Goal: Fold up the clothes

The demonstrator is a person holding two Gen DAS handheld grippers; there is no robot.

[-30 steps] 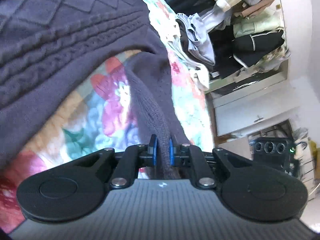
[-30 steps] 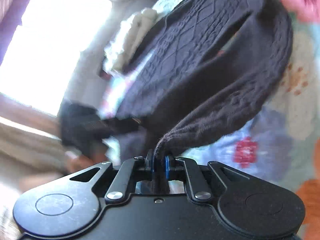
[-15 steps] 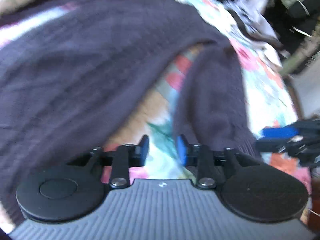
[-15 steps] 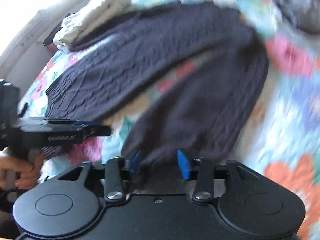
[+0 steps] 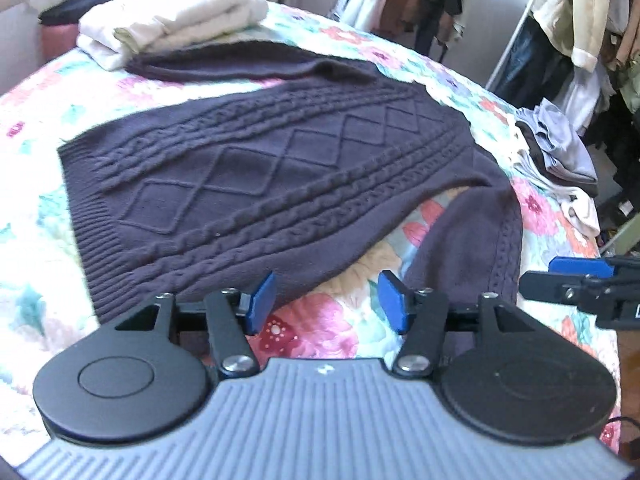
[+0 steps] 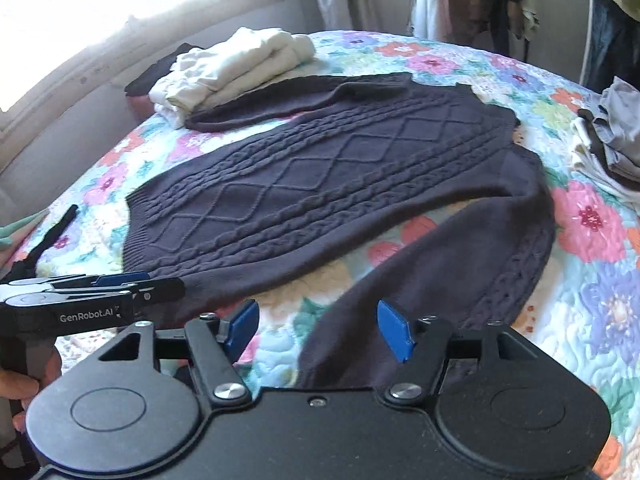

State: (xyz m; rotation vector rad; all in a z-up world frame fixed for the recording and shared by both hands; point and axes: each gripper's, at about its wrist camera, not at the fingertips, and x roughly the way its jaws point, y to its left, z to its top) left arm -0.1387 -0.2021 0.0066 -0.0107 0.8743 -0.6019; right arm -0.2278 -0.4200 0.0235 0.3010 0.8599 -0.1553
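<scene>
A dark purple cable-knit sweater [image 5: 256, 172] lies spread flat on the floral quilt [image 5: 24, 120], also in the right wrist view [image 6: 320, 184]. Its near sleeve [image 5: 468, 236] curves toward me; in the right wrist view the sleeve [image 6: 460, 264] ends under my right gripper. My left gripper [image 5: 326, 300] is open and empty, just in front of the sweater's near edge. My right gripper [image 6: 318, 328] is open above the sleeve's cuff end. Each gripper shows in the other's view: the right [image 5: 576, 284], the left [image 6: 100, 292].
A stack of folded white clothes [image 5: 172, 20] sits at the far end of the bed beside the far sleeve. A pile of loose garments [image 5: 556, 156] lies at the bed's right edge. Hanging clothes [image 5: 580, 20] fill a rack beyond.
Both grippers let go of the sweater's sleeve, opened and pulled back. The sweater, lifted a second ago, now lies flat on the quilt.
</scene>
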